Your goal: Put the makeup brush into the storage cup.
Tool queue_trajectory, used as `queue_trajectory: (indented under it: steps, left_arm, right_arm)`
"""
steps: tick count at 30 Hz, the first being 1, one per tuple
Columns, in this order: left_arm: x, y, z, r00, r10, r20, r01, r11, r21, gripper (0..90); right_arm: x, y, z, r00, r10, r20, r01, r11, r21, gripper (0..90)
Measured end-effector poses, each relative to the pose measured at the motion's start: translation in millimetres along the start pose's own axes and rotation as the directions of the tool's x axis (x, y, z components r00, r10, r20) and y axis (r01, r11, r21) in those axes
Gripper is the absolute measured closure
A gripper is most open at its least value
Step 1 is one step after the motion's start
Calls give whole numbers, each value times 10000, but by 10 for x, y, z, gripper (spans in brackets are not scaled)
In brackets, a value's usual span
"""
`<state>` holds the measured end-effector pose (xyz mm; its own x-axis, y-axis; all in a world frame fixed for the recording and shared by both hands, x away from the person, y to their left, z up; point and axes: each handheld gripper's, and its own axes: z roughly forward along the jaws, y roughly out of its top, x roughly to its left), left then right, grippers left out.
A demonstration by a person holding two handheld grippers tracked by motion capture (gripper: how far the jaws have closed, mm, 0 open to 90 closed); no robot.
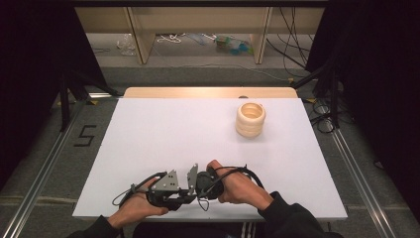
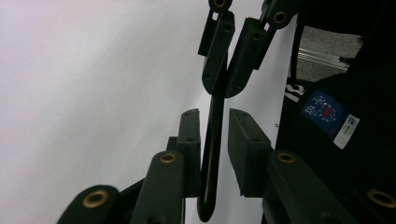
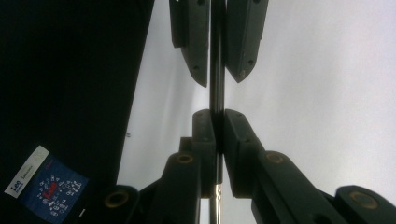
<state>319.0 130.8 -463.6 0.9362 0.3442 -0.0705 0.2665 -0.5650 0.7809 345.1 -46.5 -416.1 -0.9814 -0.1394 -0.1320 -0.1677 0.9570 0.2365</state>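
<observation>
A thin black rod runs between the two grippers, which point at each other near the front edge of the white table. My right gripper is shut on the rod. In the left gripper view it comes in from the top, clamped on the rod's far part. My left gripper has its jaws a little apart, one on each side of the rod. The rod's near end curves into a small loop. In the high view both hands hold the left gripper and right gripper close together.
A cream stack of rings stands at the back right of the table. A dark garment with a blue label sits just off the table's front edge. Cables and wooden frame legs lie on the floor beyond the table.
</observation>
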Motion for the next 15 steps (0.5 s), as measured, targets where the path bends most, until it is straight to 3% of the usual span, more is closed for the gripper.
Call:
queue_trajectory:
  steps: [5,8,9,15]
  left_arm:
    - [2,-2,0,10000,-28,39,28,10000,12,772]
    - [3,-3,1,10000,-5,58,5,10000,15,780]
    - [-2,-5,5,9999,-80,98,81,10000,-33,784]
    - [8,-8,3,9997,-30,240,30,10000,-12,804]
  right_arm:
    - [2,-1,-4,10000,-94,-13,94,10000,-19,841]
    - [-25,-2,10,9985,-538,74,540,9981,-304,841]
    - [2,-5,-5,9998,-187,-34,187,9998,-27,841]
    - [5,-6,-1,9994,-345,-62,345,9994,-59,840]
